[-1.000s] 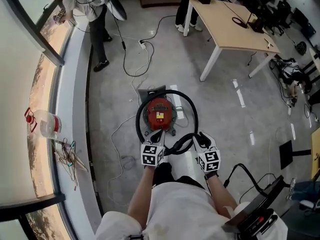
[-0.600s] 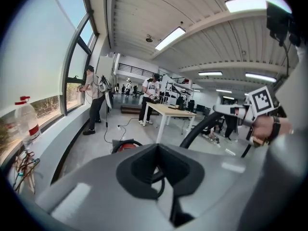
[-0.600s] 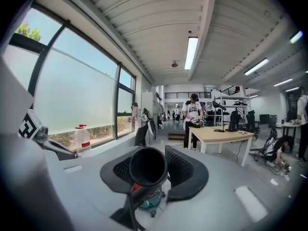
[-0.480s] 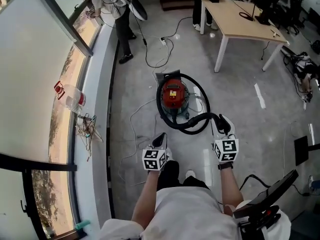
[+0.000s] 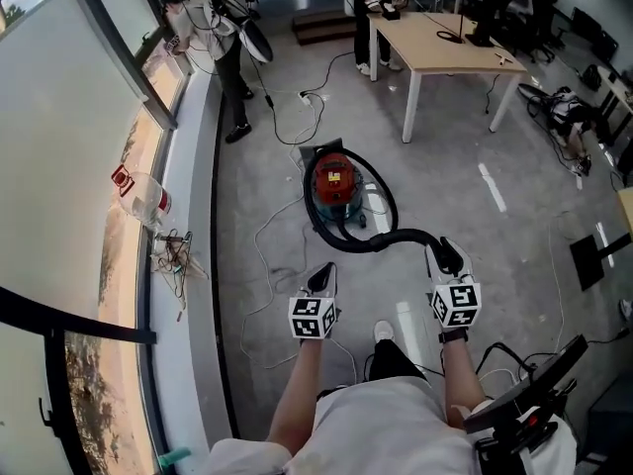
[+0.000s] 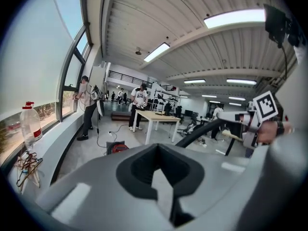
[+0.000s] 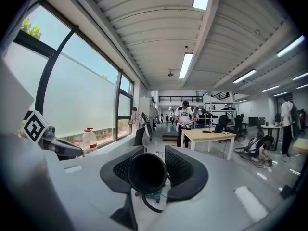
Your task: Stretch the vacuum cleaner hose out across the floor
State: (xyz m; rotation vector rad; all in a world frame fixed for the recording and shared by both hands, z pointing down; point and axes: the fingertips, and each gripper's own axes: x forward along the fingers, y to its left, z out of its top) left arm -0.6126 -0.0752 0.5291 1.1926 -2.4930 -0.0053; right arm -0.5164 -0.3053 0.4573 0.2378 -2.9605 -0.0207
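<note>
Black flexible vacuum hose, end clamped in right gripper and held away from red canister cleaner so slack may be drawn out; left gripper closed, empty.

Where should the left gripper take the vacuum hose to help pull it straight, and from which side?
Probably on the hose just beside the right gripper, which clamps its end. Come from above, jaws across it: that stretch is clear, slim and round. The left gripper must open first.
</note>
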